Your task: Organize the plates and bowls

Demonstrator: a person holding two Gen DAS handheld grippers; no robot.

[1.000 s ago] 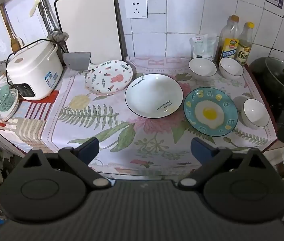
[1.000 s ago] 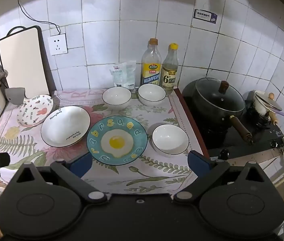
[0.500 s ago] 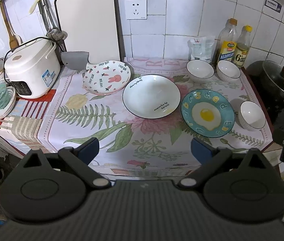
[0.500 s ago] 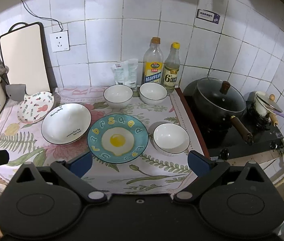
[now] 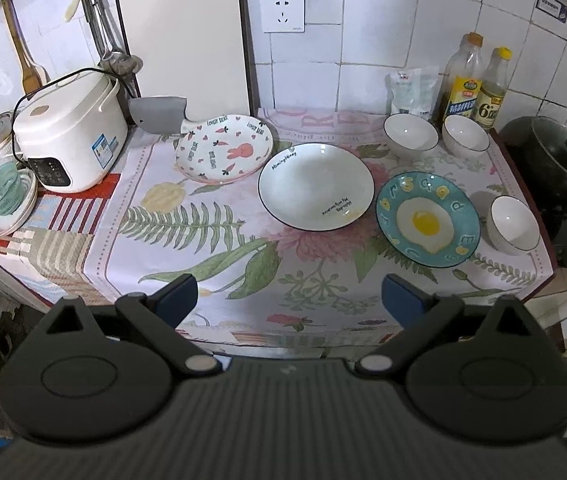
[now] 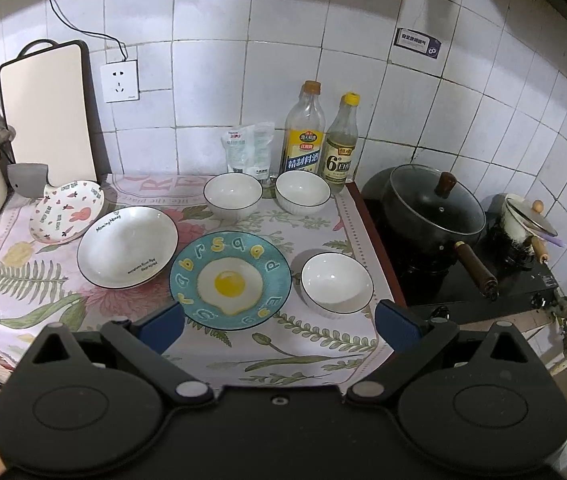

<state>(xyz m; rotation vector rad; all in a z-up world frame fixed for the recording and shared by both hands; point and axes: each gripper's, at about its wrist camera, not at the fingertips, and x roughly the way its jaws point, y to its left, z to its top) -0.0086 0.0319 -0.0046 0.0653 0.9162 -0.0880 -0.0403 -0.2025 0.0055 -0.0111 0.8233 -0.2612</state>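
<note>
- Six dishes on a floral cloth (image 5: 211,236) covering the counter, none stacked, none held.
- Teal plate with fried-egg print (image 6: 230,279) nearest the front edge; small white bowl (image 6: 337,282) just beside it on the stove side, not touching as far as can be told.
- Large white dish with dark rim and lettering (image 6: 128,246) on the teal plate's other side, rims very close or touching; cannot tell which.
- Pink rabbit-and-carrot plate (image 5: 225,147) behind and beyond the large dish, close to the cutting board (image 5: 185,42) leaning on the tiled wall.
- Two more small white bowls (image 6: 233,193) (image 6: 302,191) side by side at the back, in front of a clear pouch (image 6: 248,147) and two bottles (image 6: 302,132) (image 6: 340,144).
- White rice cooker (image 5: 69,130) at the far end of the counter; lidded black pot (image 6: 435,208) on the stove past the cloth's opposite edge.
- Left gripper (image 5: 289,298) spread wide, empty, hovering above the cloth's near edge, in front of the large dish.
- Right gripper (image 6: 279,322) also spread wide, empty, hanging over the near rim of the teal plate and the small bowl, well clear of both.
</note>
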